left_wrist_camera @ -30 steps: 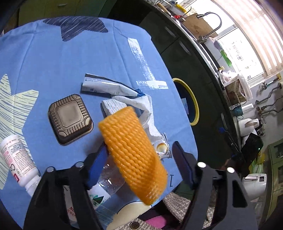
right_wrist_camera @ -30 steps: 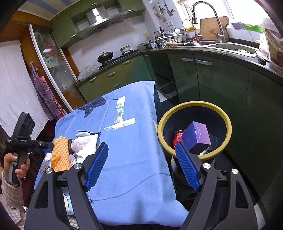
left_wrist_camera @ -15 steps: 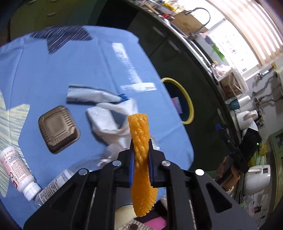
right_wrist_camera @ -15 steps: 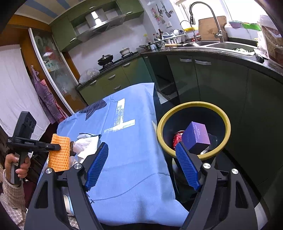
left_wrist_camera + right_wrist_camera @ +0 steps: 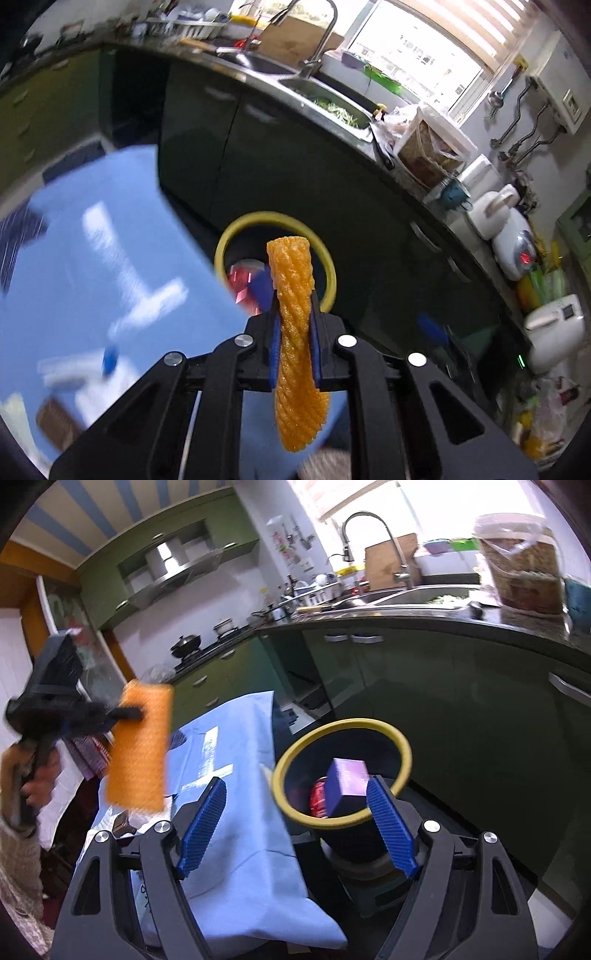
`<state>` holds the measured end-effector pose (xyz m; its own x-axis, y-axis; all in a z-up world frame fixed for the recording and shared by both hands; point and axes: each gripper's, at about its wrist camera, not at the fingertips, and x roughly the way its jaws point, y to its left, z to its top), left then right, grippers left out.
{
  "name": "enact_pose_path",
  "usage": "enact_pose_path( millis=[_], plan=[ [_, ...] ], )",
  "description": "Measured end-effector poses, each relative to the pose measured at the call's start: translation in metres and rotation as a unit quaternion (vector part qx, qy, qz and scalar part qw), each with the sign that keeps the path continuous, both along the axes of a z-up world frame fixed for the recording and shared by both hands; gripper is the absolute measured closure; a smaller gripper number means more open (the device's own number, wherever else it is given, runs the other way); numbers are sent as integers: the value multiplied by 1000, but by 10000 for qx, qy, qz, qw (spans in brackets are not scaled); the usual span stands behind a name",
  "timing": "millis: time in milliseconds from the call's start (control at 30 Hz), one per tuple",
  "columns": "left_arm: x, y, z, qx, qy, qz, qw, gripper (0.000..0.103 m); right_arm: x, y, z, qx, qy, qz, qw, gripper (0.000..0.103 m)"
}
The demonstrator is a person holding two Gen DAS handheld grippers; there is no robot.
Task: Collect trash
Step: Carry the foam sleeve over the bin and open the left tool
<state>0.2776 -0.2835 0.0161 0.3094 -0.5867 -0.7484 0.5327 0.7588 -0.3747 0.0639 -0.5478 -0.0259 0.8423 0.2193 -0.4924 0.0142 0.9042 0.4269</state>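
My left gripper [image 5: 294,314] is shut on an orange foam net sleeve [image 5: 295,325], held upright in the air in line with the yellow-rimmed black trash bin [image 5: 236,229] beyond the table edge. In the right wrist view the sleeve [image 5: 140,746] hangs from the left gripper [image 5: 122,713] high above the blue tablecloth [image 5: 236,812]. My right gripper [image 5: 295,819] is open and empty, low beside the bin [image 5: 332,725], which holds a purple box [image 5: 347,782] and a red can [image 5: 319,797].
Dark green kitchen cabinets [image 5: 424,709] and a counter with a sink [image 5: 325,99] stand behind the bin. Blurred trash, among it a brown tray [image 5: 55,421], lies on the table at lower left. Appliances [image 5: 509,240] line the right side.
My left gripper closed on the orange sleeve, lifted it off the table and swung it up toward the bin. My right gripper stayed open near the bin, shifting slightly closer.
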Motion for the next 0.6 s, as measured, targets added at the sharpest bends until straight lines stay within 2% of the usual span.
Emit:
enact_pose_path(
  millis=[100,200,400,433,533,567,600],
  plan=[
    [31,-44,-14,239,-216,78,9995,91,-5,-18,-5,106,18,-121,9999,25],
    [64,-85,-45,612,-224,214,9976,90,-8,-36,-13,261,35,-227,9994,25],
    [98,-125,-105,1225,-72,411,9916,88,-6,-57,-29,518,121,-336,9980,25],
    [103,-131,-114,1339,-54,449,9900,81,-5,-59,-31,545,136,-343,9978,24],
    [110,-141,-131,1564,42,460,9866,53,-2,-63,-34,611,165,-364,9973,24],
    [111,-142,-134,1660,38,473,9850,47,-1,-64,-35,614,176,-362,9973,23],
    [109,-142,-134,1698,41,461,9844,47,-1,-64,-35,618,181,-360,9973,23]
  ],
)
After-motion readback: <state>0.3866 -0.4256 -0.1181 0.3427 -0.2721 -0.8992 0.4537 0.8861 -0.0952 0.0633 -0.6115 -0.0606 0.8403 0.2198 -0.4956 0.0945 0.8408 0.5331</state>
